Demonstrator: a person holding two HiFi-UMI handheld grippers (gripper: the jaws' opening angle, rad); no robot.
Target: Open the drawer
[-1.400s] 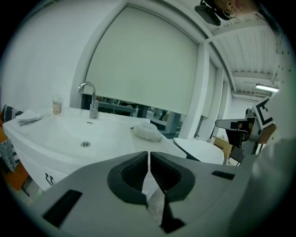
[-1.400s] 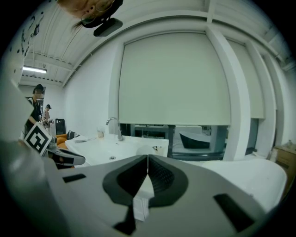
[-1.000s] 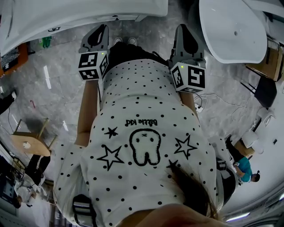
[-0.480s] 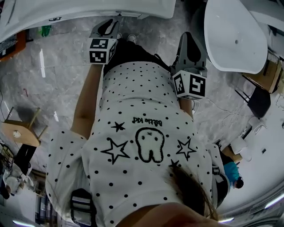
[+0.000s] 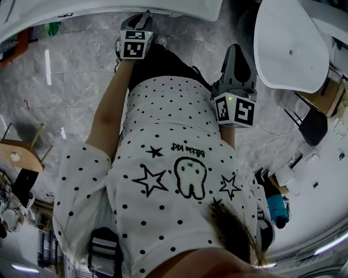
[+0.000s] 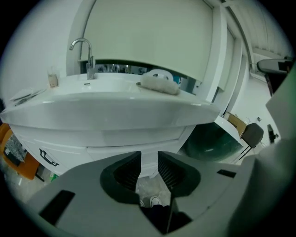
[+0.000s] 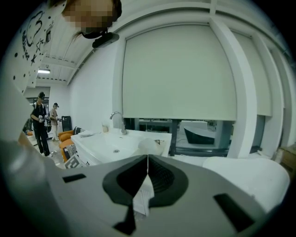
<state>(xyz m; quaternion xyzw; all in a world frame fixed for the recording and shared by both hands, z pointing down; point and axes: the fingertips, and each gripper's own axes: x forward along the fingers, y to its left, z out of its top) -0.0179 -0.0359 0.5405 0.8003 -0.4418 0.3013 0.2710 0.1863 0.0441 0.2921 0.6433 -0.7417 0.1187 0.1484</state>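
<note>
A white vanity (image 6: 111,113) with a sink fills the left gripper view; its shut drawer front (image 6: 132,139) sits just under the counter. My left gripper (image 6: 149,169) points down at it from close by. Its jaws have just been opening and stand apart, with only floor and shoes showing between them. In the head view this left gripper (image 5: 140,20) is at the vanity's edge (image 5: 179,12), held out ahead of the body. My right gripper (image 5: 237,50) hangs back by the person's right side. In its own view the right gripper (image 7: 147,159) is shut, pads touching.
On the counter are a chrome faucet (image 6: 86,55), a white cloth (image 6: 159,82) and a small cup (image 6: 53,79). A dark round tub (image 6: 212,143) stands right of the vanity. A large white basin (image 5: 293,43) is at the right, a wooden stool (image 5: 19,157) at the left. Two people (image 7: 41,122) stand far off.
My left gripper has moved away from the body, up the picture to the vanity's edge. The right gripper has shifted only a little.
</note>
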